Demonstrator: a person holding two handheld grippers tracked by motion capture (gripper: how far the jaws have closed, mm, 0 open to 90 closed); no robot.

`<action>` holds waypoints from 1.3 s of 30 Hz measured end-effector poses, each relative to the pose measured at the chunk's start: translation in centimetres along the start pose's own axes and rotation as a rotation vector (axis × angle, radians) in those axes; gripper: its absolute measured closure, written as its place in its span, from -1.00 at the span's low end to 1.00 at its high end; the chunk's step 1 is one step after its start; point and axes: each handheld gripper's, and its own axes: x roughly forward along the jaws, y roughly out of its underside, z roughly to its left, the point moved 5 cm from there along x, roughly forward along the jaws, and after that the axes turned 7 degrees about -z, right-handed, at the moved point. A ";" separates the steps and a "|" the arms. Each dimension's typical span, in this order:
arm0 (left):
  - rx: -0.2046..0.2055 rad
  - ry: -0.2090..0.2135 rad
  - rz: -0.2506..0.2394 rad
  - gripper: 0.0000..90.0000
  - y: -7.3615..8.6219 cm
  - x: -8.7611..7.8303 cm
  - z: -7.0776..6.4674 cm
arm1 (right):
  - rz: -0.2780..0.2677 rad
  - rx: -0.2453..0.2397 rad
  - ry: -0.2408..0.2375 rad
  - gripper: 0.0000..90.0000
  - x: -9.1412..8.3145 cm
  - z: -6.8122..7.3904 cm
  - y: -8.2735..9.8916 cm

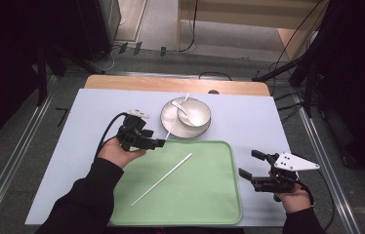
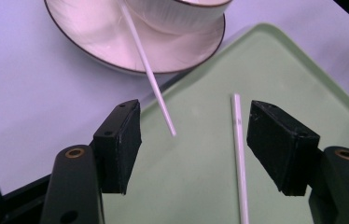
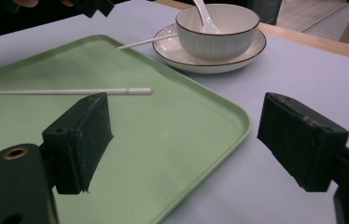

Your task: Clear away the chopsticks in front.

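both grippers have their jaws apart and hold nothing. left gripper (image 1: 157, 143) hovers at the far left corner of the green tray (image 1: 219, 195), held in the person's left hand (image 1: 117, 153); in the left gripper view (image 2: 193, 140) its two black jaws stand wide over that corner of the tray. right gripper (image 1: 249, 163) sits just off the tray's right edge, over the pale blue table cover (image 1: 249, 112), in the person's right hand (image 1: 295, 197), with its grey three-cornered plate (image 1: 295, 162) on top; in the right gripper view (image 3: 182, 140) the tray's near corner lies between the open jaws. one white chopstick (image 1: 162, 179) lies flat on the tray, running on a slant from near the tray's middle top toward its lower left; in the left gripper view (image 2: 239, 154) it passes just inside the right-hand jaw. a second white chopstick (image 1: 176, 117) leans across the plate (image 1: 171, 119) just beyond the tray's far edge, its lower tip reaching out over the tray's far left corner, raised above the surface in the left gripper view (image 2: 151, 77). on that plate stands a white ribbed bowl (image 1: 197, 117) with a dark rim, and a white spoon (image 1: 183, 108) rests in the bowl, handle pointing away from the tray. beyond the plate, farther from the tray, the table's wooden edge (image 1: 171, 84) shows past the cover.
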 end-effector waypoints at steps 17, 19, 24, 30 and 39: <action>0.009 -0.080 0.022 -0.01 -3.2 5.4 3.6 | -0.003 0.005 0.014 -0.60 -0.6 0.2 0.2; 0.022 -0.081 0.039 0.01 -3.3 6.0 3.5 | -0.005 0.007 0.018 -0.60 -0.8 0.1 0.2; 0.028 -0.096 0.054 0.09 -3.3 7.4 3.4 | -0.009 0.010 0.027 -0.60 -1.1 0.1 0.3; 0.026 -0.102 0.086 0.23 -2.8 8.7 3.6 | -0.009 0.013 0.029 -0.60 -1.3 0.1 0.3; 0.025 -0.149 0.111 0.77 -3.3 10.2 3.3 | -0.015 0.014 0.034 -0.60 -1.5 0.0 0.3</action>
